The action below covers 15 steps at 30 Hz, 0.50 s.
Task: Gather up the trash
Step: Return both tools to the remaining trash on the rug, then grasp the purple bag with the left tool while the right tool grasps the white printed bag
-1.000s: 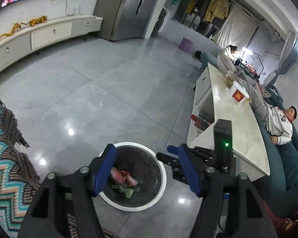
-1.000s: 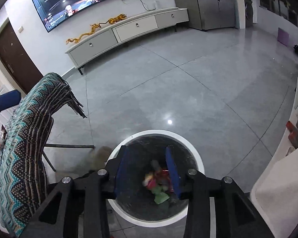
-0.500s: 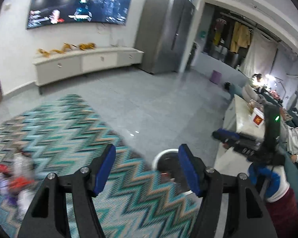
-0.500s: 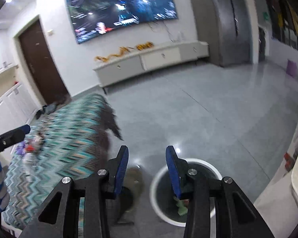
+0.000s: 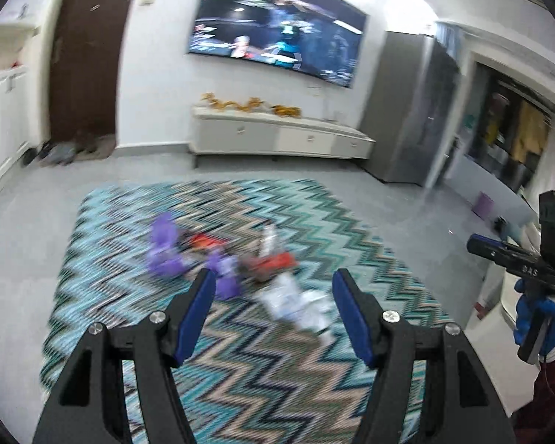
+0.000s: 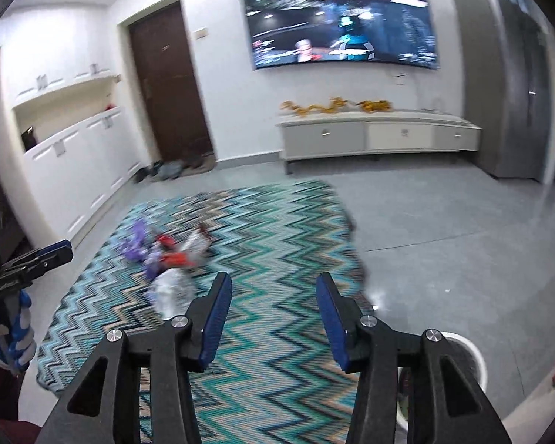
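A blurred heap of trash lies on the zigzag cloth (image 5: 262,351): purple wrappers (image 5: 164,251), a red packet (image 5: 273,264) and a white crumpled bag (image 5: 296,301). My left gripper (image 5: 273,290) hangs open just above and before the white bag, nothing between its blue pads. In the right wrist view the same trash (image 6: 170,259) sits to the left. My right gripper (image 6: 273,294) is over the cloth (image 6: 262,229), its jaws opening and empty. The white-rimmed trash bin (image 6: 466,347) peeks out at the lower right behind the right finger.
Each view catches the other gripper in a blue-gloved hand: the right one (image 5: 518,262), the left one (image 6: 26,262). Beyond the cloth are grey floor tiles (image 6: 444,222), a white TV cabinet (image 6: 377,135), a wall TV, a brown door (image 6: 166,85) and a grey fridge (image 6: 507,85).
Both grippers have swung up and away from the bin to face the patterned cloth with the trash on it. The right jaws stand wider than before. The left jaws are unchanged.
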Motion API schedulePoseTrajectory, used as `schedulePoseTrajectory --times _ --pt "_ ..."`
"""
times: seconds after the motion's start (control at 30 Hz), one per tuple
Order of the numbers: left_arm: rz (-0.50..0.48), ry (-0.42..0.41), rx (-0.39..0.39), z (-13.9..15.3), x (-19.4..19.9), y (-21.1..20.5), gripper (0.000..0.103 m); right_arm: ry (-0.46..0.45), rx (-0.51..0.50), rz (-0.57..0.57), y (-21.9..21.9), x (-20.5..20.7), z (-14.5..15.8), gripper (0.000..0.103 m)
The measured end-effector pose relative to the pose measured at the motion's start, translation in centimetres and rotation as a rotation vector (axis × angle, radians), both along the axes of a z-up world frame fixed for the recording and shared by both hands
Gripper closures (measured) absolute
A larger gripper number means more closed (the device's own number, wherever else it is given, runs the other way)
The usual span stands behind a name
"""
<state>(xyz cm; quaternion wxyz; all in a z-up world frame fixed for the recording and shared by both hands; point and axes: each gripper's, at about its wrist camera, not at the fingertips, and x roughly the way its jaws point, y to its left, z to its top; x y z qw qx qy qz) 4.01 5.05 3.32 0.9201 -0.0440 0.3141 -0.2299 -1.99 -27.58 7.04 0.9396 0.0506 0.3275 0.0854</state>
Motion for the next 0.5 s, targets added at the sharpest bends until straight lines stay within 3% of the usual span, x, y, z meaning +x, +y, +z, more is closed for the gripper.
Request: schedulePoseTrajectory --times 0.2,0.5 --pt "0.074 0.060 -0.036 -2.6 0.8 4.2 0.039 0.088 -0.019 0.143 5.7 3.5 -3.3 0.049" --pt "0.030 0.174 -0.037 -6.5 4.5 2.1 0.040 0.227 -0.032 0.305 11.9 7.7 -9.2 0.043"
